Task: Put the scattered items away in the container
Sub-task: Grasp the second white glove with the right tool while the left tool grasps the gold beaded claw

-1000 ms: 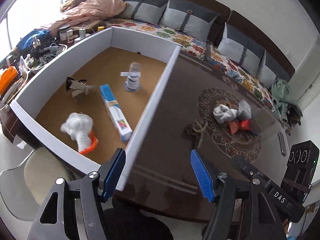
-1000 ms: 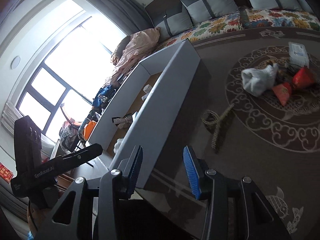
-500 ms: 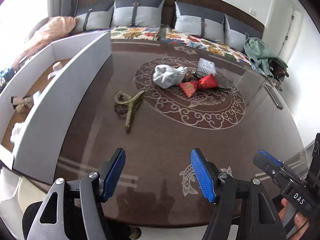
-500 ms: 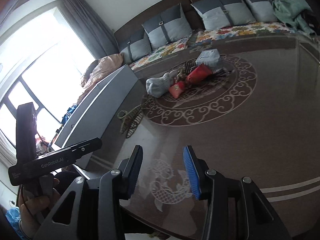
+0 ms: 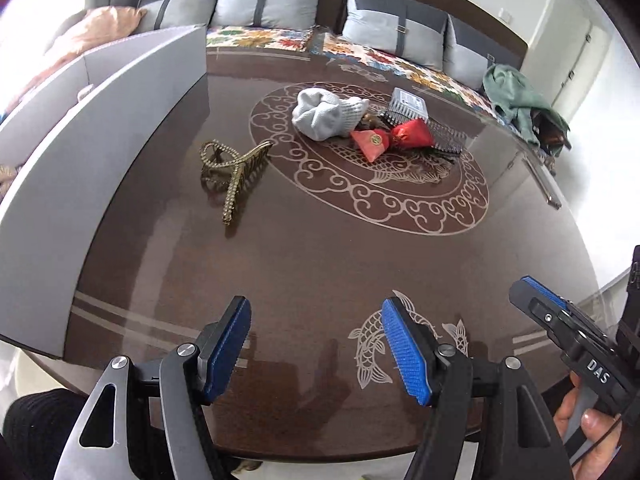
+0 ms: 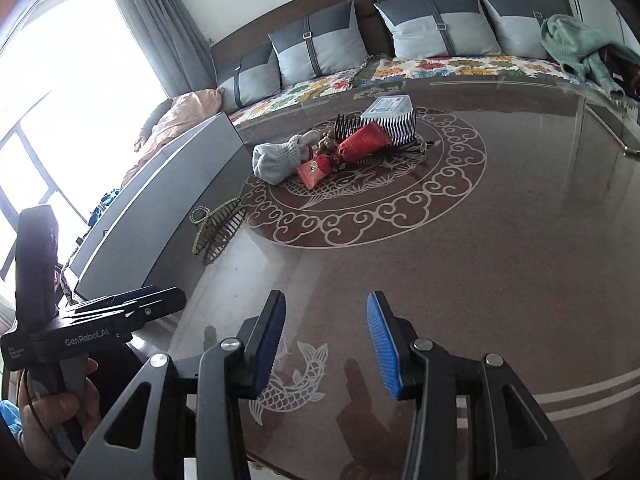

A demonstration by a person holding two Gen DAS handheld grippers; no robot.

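A white box [image 5: 92, 128] stands at the table's left; it also shows in the right wrist view [image 6: 168, 196]. A gold hair claw [image 5: 232, 168] [image 6: 218, 228] lies beside its wall. In the table's middle is a pile: a grey-white glove [image 5: 324, 116] [image 6: 276, 158], two red pouches [image 5: 394, 138] [image 6: 344, 152], a black comb [image 5: 444, 136] [image 6: 384, 128] and a clear packet [image 5: 408, 104] [image 6: 388, 106]. My left gripper [image 5: 316, 344] is open and empty over the near table edge. My right gripper [image 6: 326, 340] is open and empty, also near the front edge.
The dark round table [image 5: 320, 248] has a glossy top with a scroll pattern. A sofa with grey cushions [image 5: 276, 0] and a green cloth [image 5: 516, 96] runs behind it. A window [image 6: 48, 80] is on the left.
Both grippers have swung right, away from the box and toward the table's middle. The box's inside has left the views. Both stay open and empty.
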